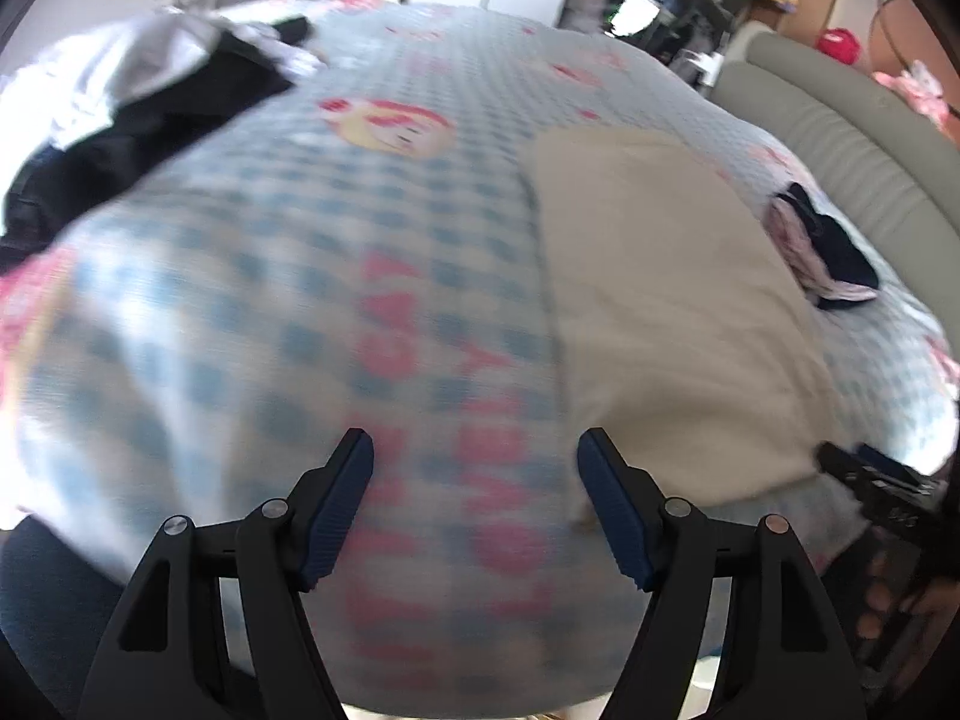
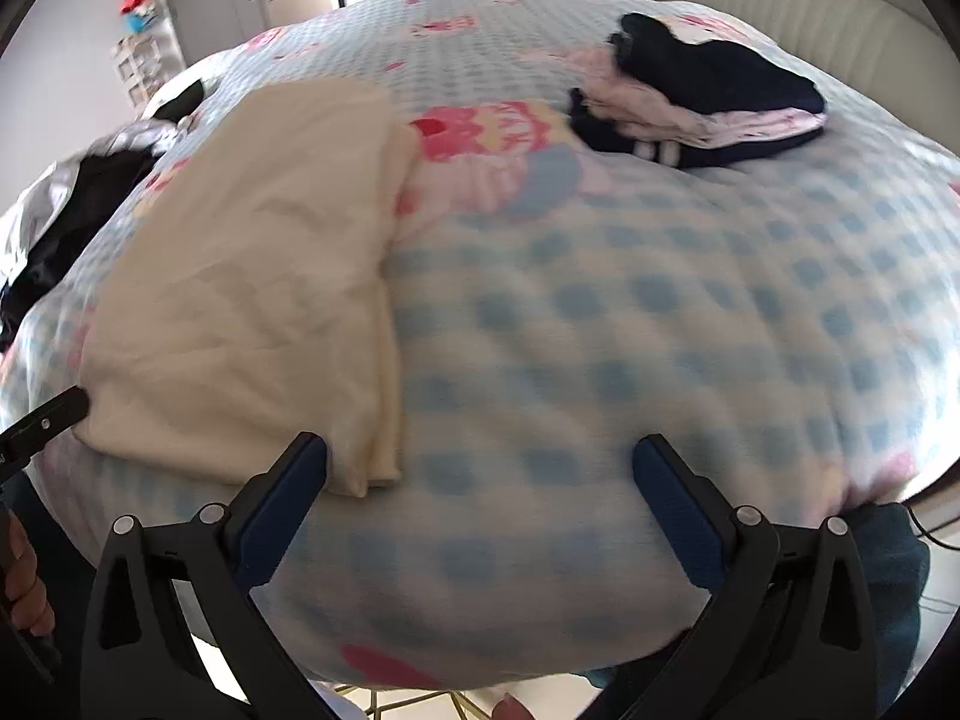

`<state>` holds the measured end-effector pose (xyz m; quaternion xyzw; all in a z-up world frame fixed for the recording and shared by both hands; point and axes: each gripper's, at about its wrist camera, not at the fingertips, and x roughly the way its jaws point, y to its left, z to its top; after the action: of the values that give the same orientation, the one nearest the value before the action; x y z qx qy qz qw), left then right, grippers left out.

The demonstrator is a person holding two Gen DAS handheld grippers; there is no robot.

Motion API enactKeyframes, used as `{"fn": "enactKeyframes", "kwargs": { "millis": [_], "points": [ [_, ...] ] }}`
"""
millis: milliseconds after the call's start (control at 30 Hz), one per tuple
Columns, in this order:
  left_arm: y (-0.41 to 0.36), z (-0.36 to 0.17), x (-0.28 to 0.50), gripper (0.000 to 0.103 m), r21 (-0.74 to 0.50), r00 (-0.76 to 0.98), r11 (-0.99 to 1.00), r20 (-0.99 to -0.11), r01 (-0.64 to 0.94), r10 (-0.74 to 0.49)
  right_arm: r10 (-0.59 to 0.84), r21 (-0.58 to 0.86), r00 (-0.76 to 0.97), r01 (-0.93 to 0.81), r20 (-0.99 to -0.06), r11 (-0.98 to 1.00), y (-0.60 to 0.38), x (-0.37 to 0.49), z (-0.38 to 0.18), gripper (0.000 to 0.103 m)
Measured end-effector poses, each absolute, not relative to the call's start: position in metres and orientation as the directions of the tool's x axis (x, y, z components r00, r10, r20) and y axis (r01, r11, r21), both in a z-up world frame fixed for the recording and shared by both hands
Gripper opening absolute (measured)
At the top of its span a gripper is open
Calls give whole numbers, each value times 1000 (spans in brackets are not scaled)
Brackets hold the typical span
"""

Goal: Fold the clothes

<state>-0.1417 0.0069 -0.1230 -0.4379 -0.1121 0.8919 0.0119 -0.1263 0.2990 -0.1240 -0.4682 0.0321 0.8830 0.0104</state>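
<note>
A cream garment [image 1: 654, 300] lies folded flat on the checked bedspread [image 1: 258, 276]. In the right wrist view the same cream garment [image 2: 252, 276] fills the left half, its folded edge running down the middle. My left gripper [image 1: 475, 450] hovers open over the bedspread, just left of the garment's near corner. My right gripper [image 2: 480, 456] is open too, with the garment's near right corner by its left finger [image 2: 282, 504]. Nothing sits between either pair of fingers. The right gripper's tip [image 1: 864, 474] shows at the left view's right edge.
A pile of black and white clothes [image 1: 150, 96] lies at the far left of the bed. A folded stack of pink and navy clothes [image 2: 702, 102] rests near the padded headboard [image 2: 810, 6]. A door and shelves stand beyond the bed.
</note>
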Motion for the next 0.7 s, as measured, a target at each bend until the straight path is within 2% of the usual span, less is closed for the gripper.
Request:
{"fn": "enactKeyframes", "kwargs": {
  "millis": [200, 367, 433, 500, 533, 633, 700],
  "points": [
    [-4, -118, -137, 72, -344, -643, -937, -731, 58, 229, 65, -4, -581, -105, -811, -994, 311, -122, -111, 102],
    [6, -125, -143, 72, -252, -619, -965, -769, 66, 159, -29, 58, -595, -30, -803, -998, 300, -120, -107, 102],
    [10, -128, -145, 72, -210, -609, -975, -784, 73, 124, 15, 1, -539, -28, -842, -1000, 292, -124, -116, 102],
    [5, -126, -147, 68, -88, -585, -982, -810, 168, -28, 75, -66, -456, -36, -887, -997, 289, -134, -122, 102],
    [-2, -120, -148, 68, -93, -594, -977, -804, 192, -40, 82, -73, -464, -37, -882, -997, 288, -136, -115, 102],
    [-10, -97, -160, 69, -173, -638, -971, -769, 164, 29, 132, -145, -550, -20, -825, -989, 283, -147, -82, 102],
    [-4, -85, -175, 69, -205, -662, -974, -744, 92, 94, 101, -144, -583, 29, -806, -989, 276, -163, -65, 102]
  ]
}}
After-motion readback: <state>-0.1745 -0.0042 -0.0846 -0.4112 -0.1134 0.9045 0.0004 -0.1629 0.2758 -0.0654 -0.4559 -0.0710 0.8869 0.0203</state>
